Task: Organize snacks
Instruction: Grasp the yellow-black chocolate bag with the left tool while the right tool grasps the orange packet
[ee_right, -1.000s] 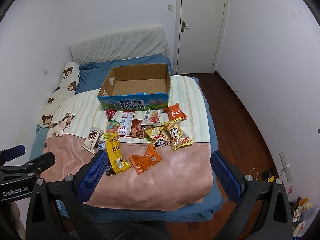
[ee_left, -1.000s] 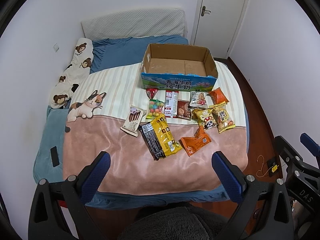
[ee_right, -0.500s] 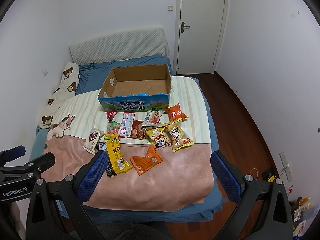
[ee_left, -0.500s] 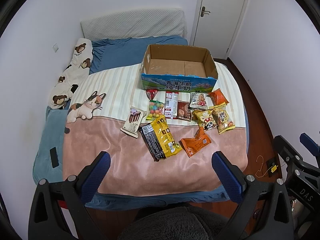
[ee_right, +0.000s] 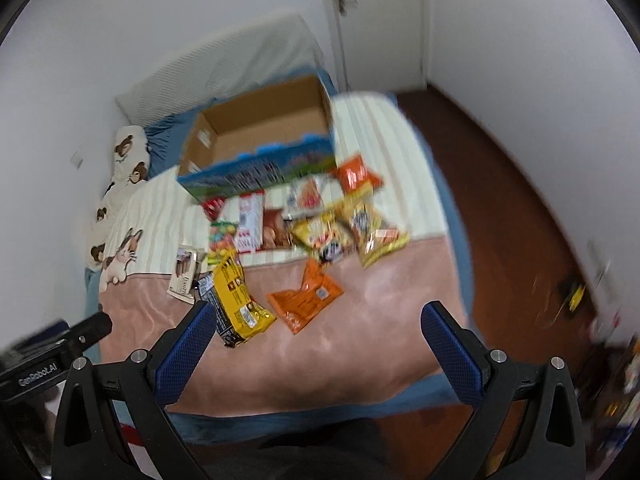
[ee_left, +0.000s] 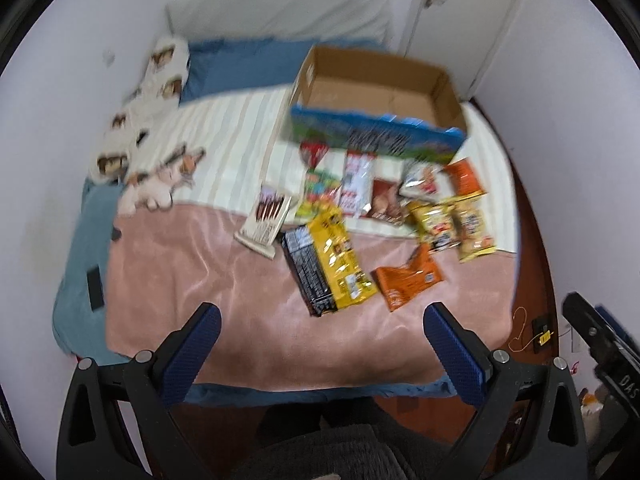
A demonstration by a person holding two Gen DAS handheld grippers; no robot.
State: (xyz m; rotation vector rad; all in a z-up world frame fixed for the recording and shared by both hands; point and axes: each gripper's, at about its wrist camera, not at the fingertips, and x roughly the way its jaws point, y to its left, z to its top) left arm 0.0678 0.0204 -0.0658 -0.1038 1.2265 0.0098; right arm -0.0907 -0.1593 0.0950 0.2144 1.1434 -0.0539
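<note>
Several snack packets lie on the bed in front of an open, empty cardboard box (ee_left: 376, 100) (ee_right: 260, 136). Nearest are a yellow packet (ee_left: 340, 256) (ee_right: 236, 296) over a black one (ee_left: 306, 268), and an orange packet (ee_left: 408, 280) (ee_right: 306, 298). A white chocolate box (ee_left: 266, 220) lies to the left. My left gripper (ee_left: 320, 316) is open and empty, above the bed's near edge. My right gripper (ee_right: 316, 316) is open and empty, short of the orange packet. Both views are blurred.
The bed carries a pink and striped blanket (ee_left: 224, 288) with a cat print (ee_right: 120, 256). A bear-print pillow (ee_left: 160, 76) lies at the left wall. A white door (ee_left: 460, 20) and wooden floor (ee_right: 512, 208) are to the right. A black phone (ee_left: 95, 286) lies at the bed's left edge.
Both grippers have moved forward toward the bed and the snacks look larger. The right view has tilted. Both stay open; no snack has moved.
</note>
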